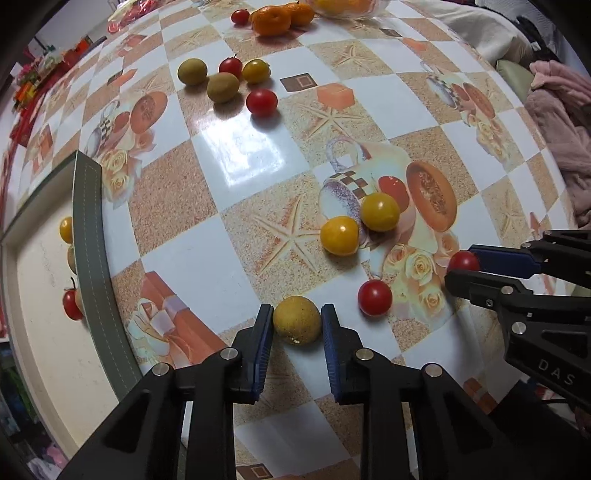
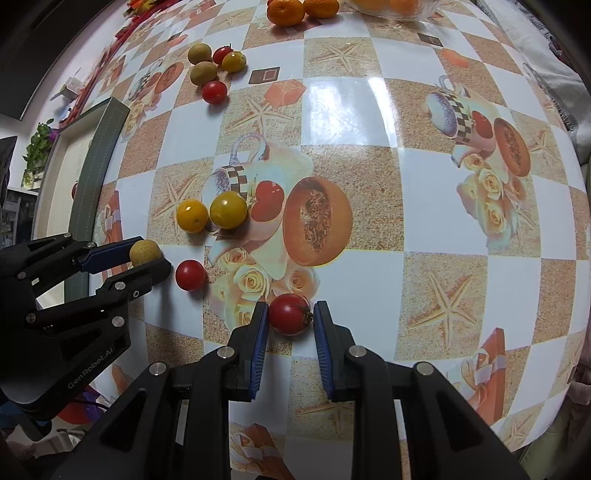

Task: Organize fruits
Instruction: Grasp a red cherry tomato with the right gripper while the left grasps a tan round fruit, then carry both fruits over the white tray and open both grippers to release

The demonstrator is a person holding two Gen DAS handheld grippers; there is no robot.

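Observation:
My left gripper (image 1: 296, 314) is shut on a dull yellow round fruit (image 1: 296, 326) that rests on the tablecloth; the right wrist view shows the same fruit (image 2: 145, 252) between those jaws. My right gripper (image 2: 290, 308) is shut on a red cherry tomato (image 2: 289, 315), also down on the table, and it shows at the right edge of the left wrist view (image 1: 458, 267). Between the two grippers lies a loose red tomato (image 1: 374, 297). Two yellow tomatoes (image 1: 340, 236) (image 1: 380, 211) sit just beyond it.
A green-rimmed tray (image 1: 88, 240) at the left holds a yellow fruit (image 1: 66, 229) and a red one (image 1: 72, 304). Farther back lies a cluster of several olive, red and yellow fruits (image 1: 222, 86), then mandarins (image 1: 271, 20) and a glass bowl (image 1: 347, 9).

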